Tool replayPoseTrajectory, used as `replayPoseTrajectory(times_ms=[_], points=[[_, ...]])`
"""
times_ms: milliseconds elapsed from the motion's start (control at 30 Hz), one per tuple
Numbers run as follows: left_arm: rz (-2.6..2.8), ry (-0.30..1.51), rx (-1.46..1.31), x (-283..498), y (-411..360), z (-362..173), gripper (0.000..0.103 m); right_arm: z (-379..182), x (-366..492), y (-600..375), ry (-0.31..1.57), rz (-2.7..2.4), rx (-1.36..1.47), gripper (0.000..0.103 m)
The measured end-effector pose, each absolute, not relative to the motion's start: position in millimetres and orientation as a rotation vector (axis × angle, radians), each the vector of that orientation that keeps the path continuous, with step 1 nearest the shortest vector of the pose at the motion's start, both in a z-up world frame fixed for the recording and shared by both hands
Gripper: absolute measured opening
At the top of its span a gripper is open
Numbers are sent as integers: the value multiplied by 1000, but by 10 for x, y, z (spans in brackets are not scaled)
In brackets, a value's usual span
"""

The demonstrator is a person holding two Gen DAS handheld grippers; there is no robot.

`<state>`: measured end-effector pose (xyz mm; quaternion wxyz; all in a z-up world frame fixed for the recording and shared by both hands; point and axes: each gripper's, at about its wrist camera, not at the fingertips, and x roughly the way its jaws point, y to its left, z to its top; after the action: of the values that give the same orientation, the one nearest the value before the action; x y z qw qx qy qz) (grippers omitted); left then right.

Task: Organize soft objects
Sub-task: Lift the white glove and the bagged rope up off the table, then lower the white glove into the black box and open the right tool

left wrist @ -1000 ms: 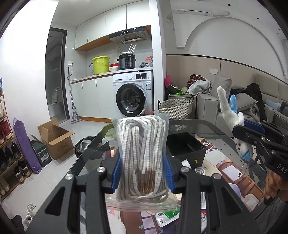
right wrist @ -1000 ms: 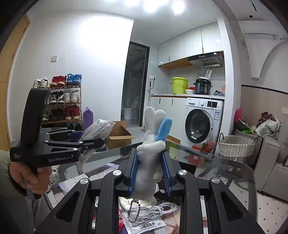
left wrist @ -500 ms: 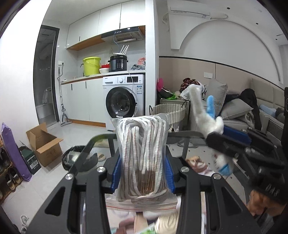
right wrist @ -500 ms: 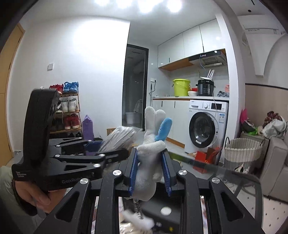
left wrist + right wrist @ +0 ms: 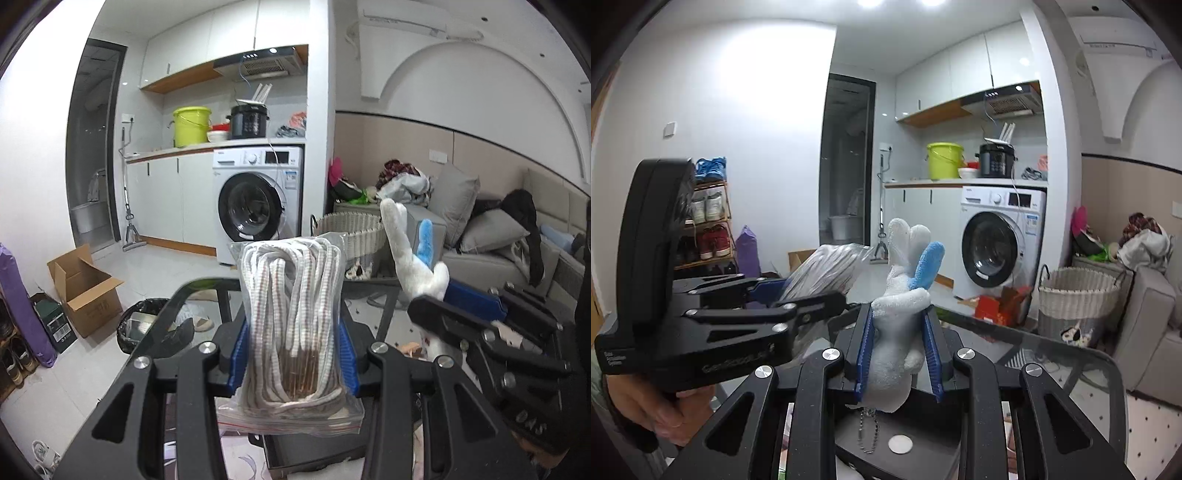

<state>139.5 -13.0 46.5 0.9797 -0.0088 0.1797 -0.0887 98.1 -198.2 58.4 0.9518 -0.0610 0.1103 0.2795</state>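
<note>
My left gripper (image 5: 291,354) is shut on a clear zip bag of coiled white rope (image 5: 291,314) and holds it upright above the table. Right of it, my right gripper (image 5: 436,295) carries a white plush toy with a blue ear (image 5: 406,258). In the right wrist view that gripper (image 5: 899,354) is shut on the plush toy (image 5: 901,332), whose bead chain dangles beneath. An open black box (image 5: 923,458) lies directly under both grippers. The left gripper (image 5: 820,291) and its rope bag (image 5: 827,269) show on the left, with a hand on the handle.
The glass table (image 5: 1052,354) carries the black box (image 5: 314,446); its far edge is close ahead. Beyond stand a wicker basket (image 5: 347,236), a washing machine (image 5: 258,203), a grey sofa (image 5: 498,240), a cardboard box (image 5: 85,288) and a shoe rack (image 5: 709,221).
Both grippers have moved forward and risen a little with their loads. The black box, earlier ahead on the table, now lies right beneath them. Neither grip has changed.
</note>
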Motion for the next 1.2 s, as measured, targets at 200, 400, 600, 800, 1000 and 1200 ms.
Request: replayPoseTrajectory(times_ms=[200,400,600,800,1000,1200], points=[[-188,460,-9,1560,-176,339,40,358,1258,-2017,339,529,-144,26],[-200,569,-1,1753,-232,120,40,46,1507,-2045,459,518,-148,26],[-209,681,30,1917,-367,-115,40,-251,1636,-1942,597,548,-203,25],[-217,761,50,1968,-445,-251,40,-473,1667,-1883,693,548,-260,26],[-209,832,77,2020,-509,-379,40,-540,1657,-1832,747,557,-297,25],[-224,879,97,1952,-545,-401,42,-540,1647,-1784,762,582,-372,26]])
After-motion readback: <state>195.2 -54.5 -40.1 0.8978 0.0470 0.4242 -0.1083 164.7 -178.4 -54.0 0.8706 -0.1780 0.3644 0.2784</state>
